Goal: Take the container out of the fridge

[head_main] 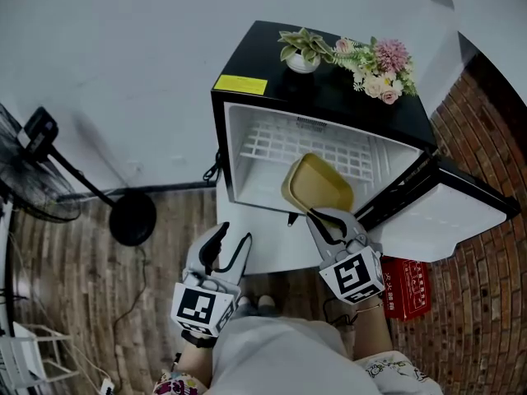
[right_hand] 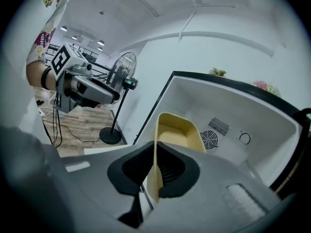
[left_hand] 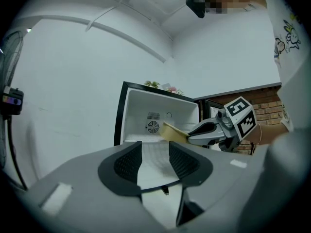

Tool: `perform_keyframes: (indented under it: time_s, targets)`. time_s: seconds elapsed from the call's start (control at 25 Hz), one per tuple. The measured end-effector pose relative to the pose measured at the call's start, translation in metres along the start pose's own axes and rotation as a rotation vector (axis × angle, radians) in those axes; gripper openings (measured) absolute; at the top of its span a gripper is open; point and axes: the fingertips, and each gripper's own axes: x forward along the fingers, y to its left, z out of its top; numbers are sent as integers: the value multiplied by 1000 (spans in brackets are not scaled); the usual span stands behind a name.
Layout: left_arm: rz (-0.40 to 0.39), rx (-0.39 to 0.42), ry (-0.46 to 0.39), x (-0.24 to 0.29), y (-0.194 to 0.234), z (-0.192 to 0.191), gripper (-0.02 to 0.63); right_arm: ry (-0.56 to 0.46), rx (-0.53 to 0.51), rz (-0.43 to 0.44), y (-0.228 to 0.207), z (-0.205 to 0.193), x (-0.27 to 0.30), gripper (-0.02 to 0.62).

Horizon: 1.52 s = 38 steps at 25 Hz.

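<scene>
A black mini fridge (head_main: 329, 99) stands on the floor against the far wall. Its door (head_main: 445, 212) is swung open to the right, and the white interior looks bare apart from a wire shelf. On top of it sit a small potted plant (head_main: 301, 49) and a bunch of flowers (head_main: 380, 68).

The yellow container (head_main: 317, 183) is at the fridge mouth, tipped up on edge. Its far end is inside the compartment and its near rim sticks out toward the person.

The right gripper (head_main: 323, 219) has its fingers clamped on that thin near rim. The left gripper (head_main: 233, 235) waits near the left of the opening with its fingers apart and nothing between them.

The main risk is the hold, a pinch on one edge. The tilted container could swivel or slip out as it comes clear, since nothing supports it from below. Drawn out to the right, it could also knock the door's inner face.
</scene>
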Motion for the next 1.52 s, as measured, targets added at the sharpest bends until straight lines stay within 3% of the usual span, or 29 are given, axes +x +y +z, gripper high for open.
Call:
perform_keyframes:
  time_s: [0.28, 0.64, 1.52]
  targets:
    - [-13, -5, 2, 4, -2, -4, 146, -49, 175, -12, 2, -10, -13, 18]
    - [-20, -9, 12, 10, -5, -6, 97, -100, 310, -17, 12, -15, -23, 18]
    - [-71, -9, 54, 29, -7, -21, 18, -157, 477, -75, 7, -26, -29, 17]
